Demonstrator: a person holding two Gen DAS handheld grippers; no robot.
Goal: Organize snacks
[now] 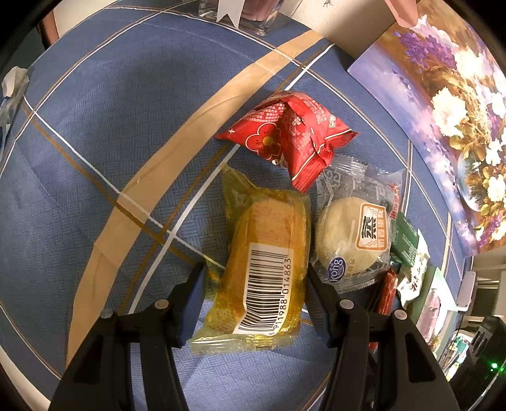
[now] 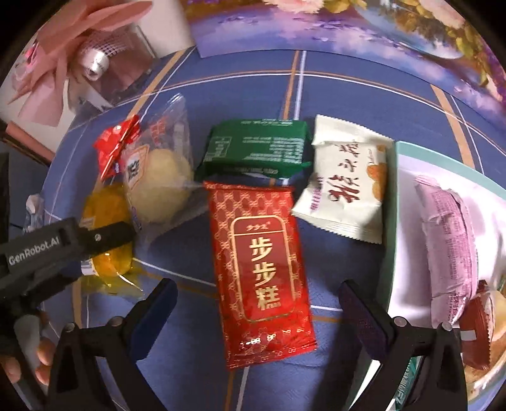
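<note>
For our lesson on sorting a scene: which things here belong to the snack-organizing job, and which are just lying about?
Part of the job:
yellow cake packet, between the left gripper fingers
red cake packet
green packet
white packet
clear bun packet
small red packet
box holding a pink packet

Lying about:
floral picture
glass container

We see the left gripper (image 1: 256, 303) with its jaws spread around a yellow-wrapped cake (image 1: 265, 259), barcode label up, on the blue checked tablecloth (image 1: 95, 142). Whether the pads touch it, we cannot tell. A red snack packet (image 1: 291, 136) lies beyond it; a clear-wrapped pale round pastry (image 1: 351, 234) sits just beside.
</note>
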